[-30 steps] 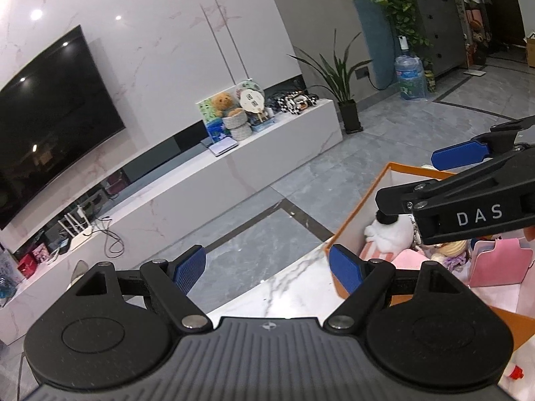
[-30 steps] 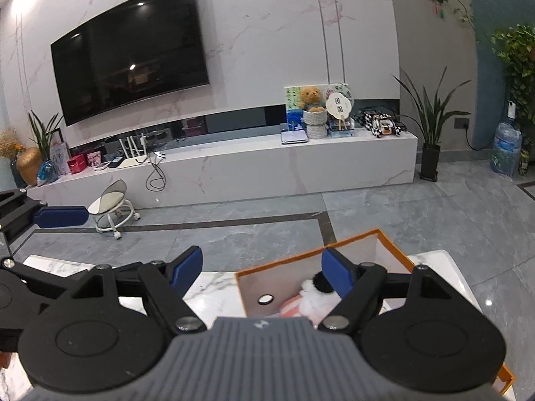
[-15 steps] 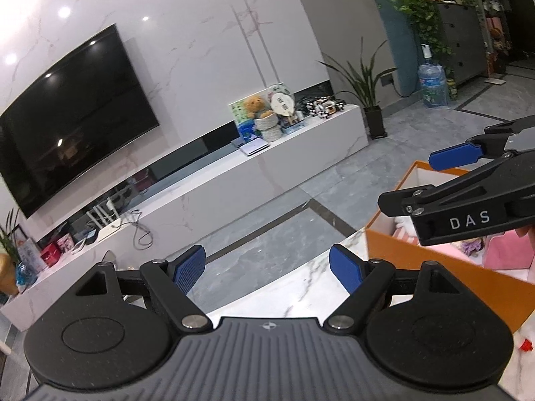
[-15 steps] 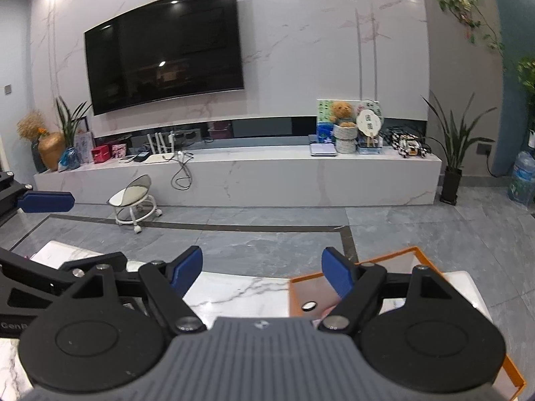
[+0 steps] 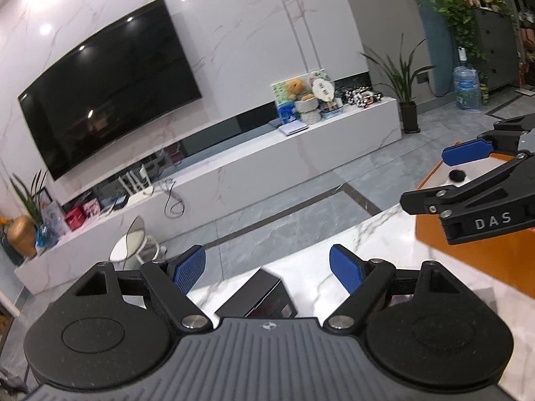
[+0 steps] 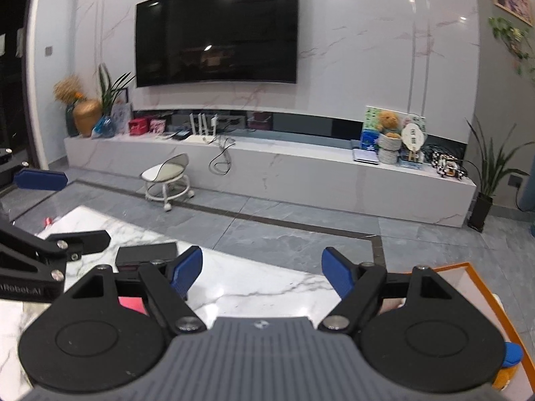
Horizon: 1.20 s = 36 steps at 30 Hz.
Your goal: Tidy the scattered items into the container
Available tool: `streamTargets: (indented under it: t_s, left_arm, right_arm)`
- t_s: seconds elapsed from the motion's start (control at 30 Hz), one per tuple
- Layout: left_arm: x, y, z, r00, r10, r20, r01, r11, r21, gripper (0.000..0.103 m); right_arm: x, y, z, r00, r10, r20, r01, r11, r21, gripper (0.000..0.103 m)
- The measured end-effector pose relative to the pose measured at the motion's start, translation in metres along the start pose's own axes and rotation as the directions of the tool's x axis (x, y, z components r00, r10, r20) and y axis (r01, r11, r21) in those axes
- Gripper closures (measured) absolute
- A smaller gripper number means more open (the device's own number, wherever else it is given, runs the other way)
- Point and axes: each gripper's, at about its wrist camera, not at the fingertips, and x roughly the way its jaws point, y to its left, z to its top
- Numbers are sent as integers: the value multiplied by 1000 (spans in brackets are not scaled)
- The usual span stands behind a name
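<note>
1. Left gripper (image 5: 267, 265): jaws wide apart, nothing between them. One second ago it looked over the near corner of the orange container (image 5: 468, 257) with a white plush and pink items in sight; now the container sits well off to its right and the view has swung left along the marble table (image 5: 378, 234).
2. Right gripper (image 6: 262, 267): jaws wide apart, empty. It has risen and turned left as well; the container rim (image 6: 468, 265) now shows only at its right edge.
3. Newly in view: a black box (image 5: 257, 295) lying flat on the table, just below and ahead of the left gripper; the right wrist view shows it (image 6: 145, 254) beside a pink item (image 6: 130, 302).
4. A small red piece (image 6: 47, 221) lies near the far table edge.
5. Judgement: both tools have left the container empty-handed, and loose items remain on the table. The black box appears the likeliest next pick for the left gripper.
</note>
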Motion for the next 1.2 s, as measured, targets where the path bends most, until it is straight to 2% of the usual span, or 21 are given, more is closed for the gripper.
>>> streamTargets:
  t_s: [0.23,0.57,0.93,1.2]
  left_arm:
    - [14,15,-25,999,-12,-31,11,1000,-26,7]
    - [49,23,-62,995,-73,-60,70,996,-58,7]
    - [89,19,-98,981,-149,-125,140,987,-77,7]
    - [113,20,-117,969,-176,-172,162,982,-93,7]
  right_arm:
    - [18,8,-10,999,33,-36,-34,999,-30,23]
    - [53,-8,-37,991,46,-129,-49,999,-13,22]
    - [100,-10,-67,971,52,-232,-65,997,-50,22]
    - [125,-6,-89,955,62,-290,-89,993,-81,23]
